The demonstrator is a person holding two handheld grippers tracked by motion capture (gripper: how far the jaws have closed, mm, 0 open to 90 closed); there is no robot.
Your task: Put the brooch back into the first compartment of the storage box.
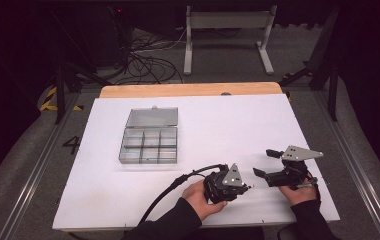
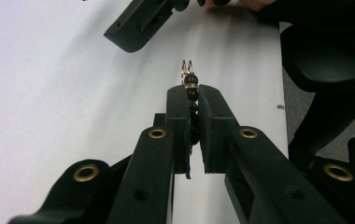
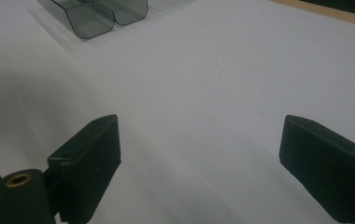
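Pinching a small beaded piece with gold loops (image 2: 189,81) between closed jaws, low centre of the left gripper view, with the gold end poking just past the tips. Looks like a bit of jewellery, perhaps an earring or a short chain; too small to say which. In the high view, left gripper (image 1: 247,187) low and right of centre, held in the person's left hand (image 1: 198,197), its cable curling off toward the lower left.

Right gripper (image 1: 263,163) just beside it, lower right of the high view, jaws spread wide and holding nothing; in its own view, both pads apart over bare white table (image 3: 222,93).

Farther up, left of centre in the high view, a clear compartment box (image 1: 148,145) with its lid laid open behind it, well apart from both grippers; cells look empty, though hard to be sure.

Likely step, as a guess only: carrying the piece to a cell of the box, or passing it across to the open gripper. Best done by keeping the pinch firm and level, since little of the piece sits between the pads and the dangling end could slip or snag. Releasing low inside one cell, not above the dividers.

No brand or label readable on box or grippers. A dark "4" (image 1: 72,144) marked on the floor, left edge of the high view.
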